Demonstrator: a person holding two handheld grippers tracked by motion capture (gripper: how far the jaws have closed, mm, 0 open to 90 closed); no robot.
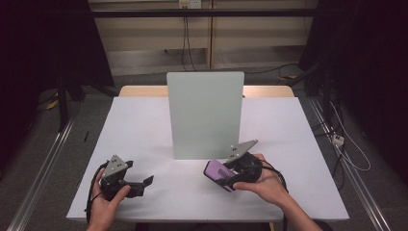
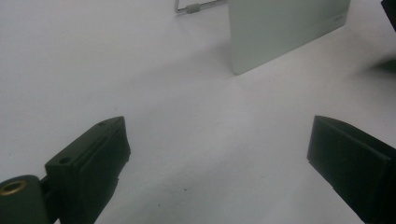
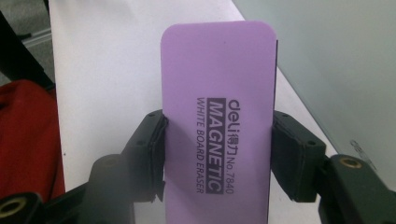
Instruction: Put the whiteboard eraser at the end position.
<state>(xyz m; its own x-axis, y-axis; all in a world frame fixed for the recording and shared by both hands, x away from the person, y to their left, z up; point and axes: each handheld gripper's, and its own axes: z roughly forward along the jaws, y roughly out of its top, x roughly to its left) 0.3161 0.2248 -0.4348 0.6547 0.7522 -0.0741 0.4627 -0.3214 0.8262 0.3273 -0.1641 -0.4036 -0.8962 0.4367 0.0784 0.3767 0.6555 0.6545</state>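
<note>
A purple magnetic whiteboard eraser (image 3: 218,116) is clamped across its width by my right gripper (image 3: 218,158), whose pads press its two long sides. In the high view the eraser (image 1: 219,172) sticks out leftward from the right gripper (image 1: 230,177), just in front of the upright pale board (image 1: 205,113). My left gripper (image 1: 146,182) rests low over the table's front left, held in a hand. In the left gripper view its jaws stand wide apart around my left gripper (image 2: 219,154), with bare table between them.
The white table (image 1: 139,125) is bordered by grey floor and metal rails. The board (image 2: 285,28) stands on a wire stand (image 2: 192,7). Something red (image 3: 25,140) lies beyond the table edge in the right gripper view. Cables (image 1: 349,149) run along the right floor.
</note>
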